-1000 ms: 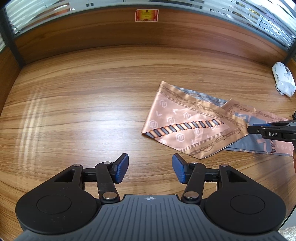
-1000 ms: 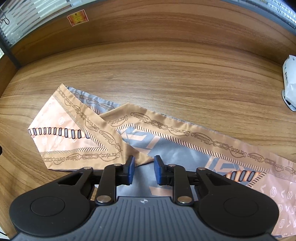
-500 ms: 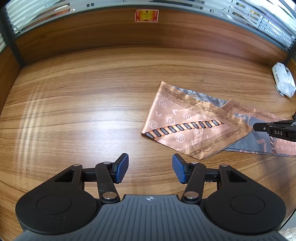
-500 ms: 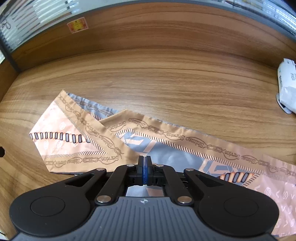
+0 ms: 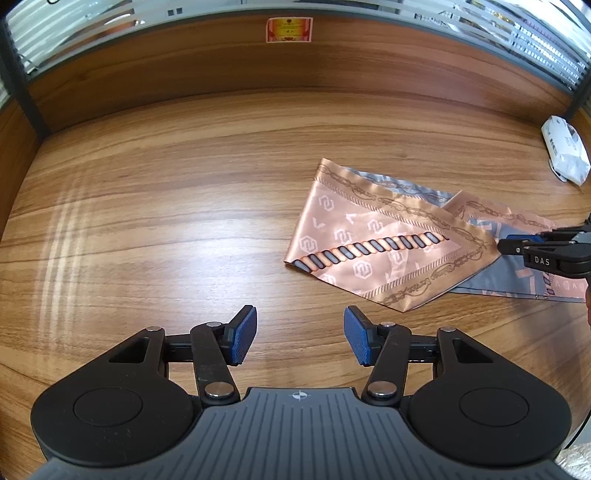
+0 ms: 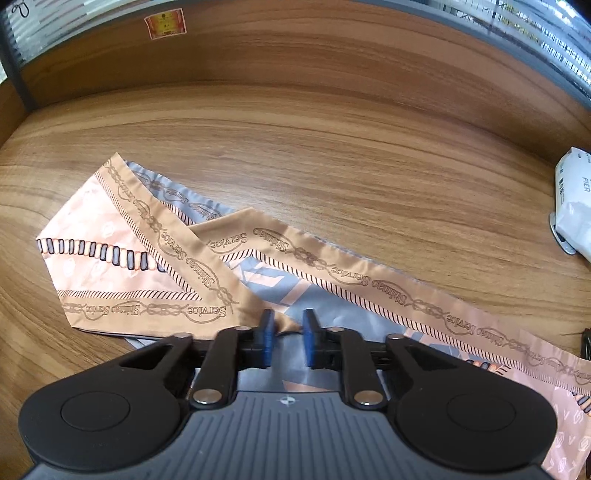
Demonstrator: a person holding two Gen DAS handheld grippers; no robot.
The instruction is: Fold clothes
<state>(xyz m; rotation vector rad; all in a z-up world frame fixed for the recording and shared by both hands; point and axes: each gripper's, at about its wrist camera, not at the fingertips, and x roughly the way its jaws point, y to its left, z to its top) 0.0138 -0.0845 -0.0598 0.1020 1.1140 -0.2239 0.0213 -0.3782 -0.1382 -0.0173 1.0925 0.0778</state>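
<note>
A long peach satin scarf (image 6: 155, 273) with chain borders and grey panels lies flat on the wooden table (image 6: 332, 155). Its left end is folded over into a pointed flap. My right gripper (image 6: 289, 338) is open by a narrow gap, low over the scarf, and the tip of that flap lies right in front of its blue pads (image 6: 266, 338). In the left wrist view the scarf (image 5: 373, 243) lies ahead to the right, and the right gripper (image 5: 504, 246) reaches in from the right edge. My left gripper (image 5: 300, 339) is wide open over bare wood, apart from the scarf.
A white soft packet (image 5: 565, 155) lies at the table's far right, also seen as the packet (image 6: 574, 206) in the right wrist view. A wooden back panel with a red sticker (image 5: 289, 29) rises behind the table. Bare wood stretches left of the scarf.
My right gripper was narrowly open, closed fully half a second ago, and now has its pads apart again. The scarf has hardly shifted. The left gripper has stayed still.
</note>
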